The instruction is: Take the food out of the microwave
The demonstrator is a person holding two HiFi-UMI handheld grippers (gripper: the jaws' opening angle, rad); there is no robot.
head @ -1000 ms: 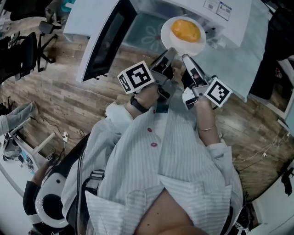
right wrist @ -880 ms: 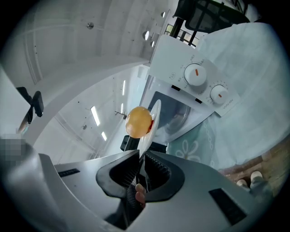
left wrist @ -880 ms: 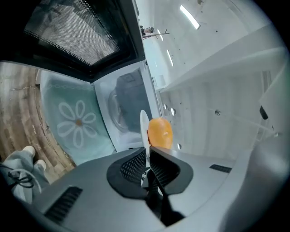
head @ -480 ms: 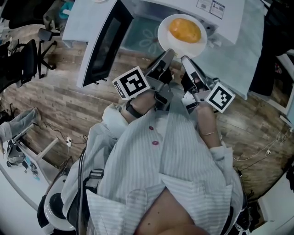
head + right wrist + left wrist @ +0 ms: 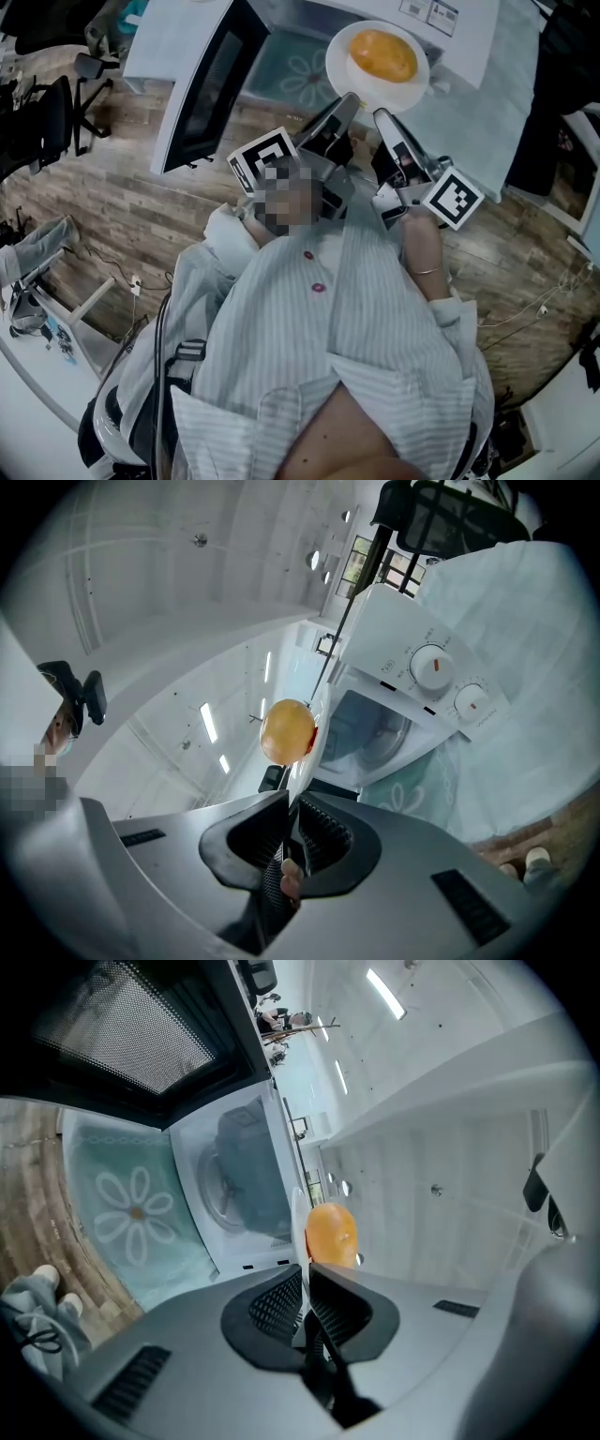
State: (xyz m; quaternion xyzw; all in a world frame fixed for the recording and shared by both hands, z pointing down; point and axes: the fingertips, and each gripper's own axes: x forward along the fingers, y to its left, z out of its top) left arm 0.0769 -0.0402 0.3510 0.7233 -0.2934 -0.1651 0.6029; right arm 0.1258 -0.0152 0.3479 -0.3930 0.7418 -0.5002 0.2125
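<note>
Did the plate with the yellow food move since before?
Yes, slightly: the plate looks bigger against the microwave and overlaps its front more, so it seems lifted toward the camera.

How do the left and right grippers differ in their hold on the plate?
The left gripper pinches the plate at its near-left rim; the right gripper at its near-right rim. The left gripper slants in from the left, the right gripper from the right. Both are shut on the plate carrying the orange food.

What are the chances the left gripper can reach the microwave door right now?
Probably not: the left gripper is shut on the plate, sharing it with the right gripper. The microwave door beside it looks unobstructed, but letting go risks tipping the plate.
</note>
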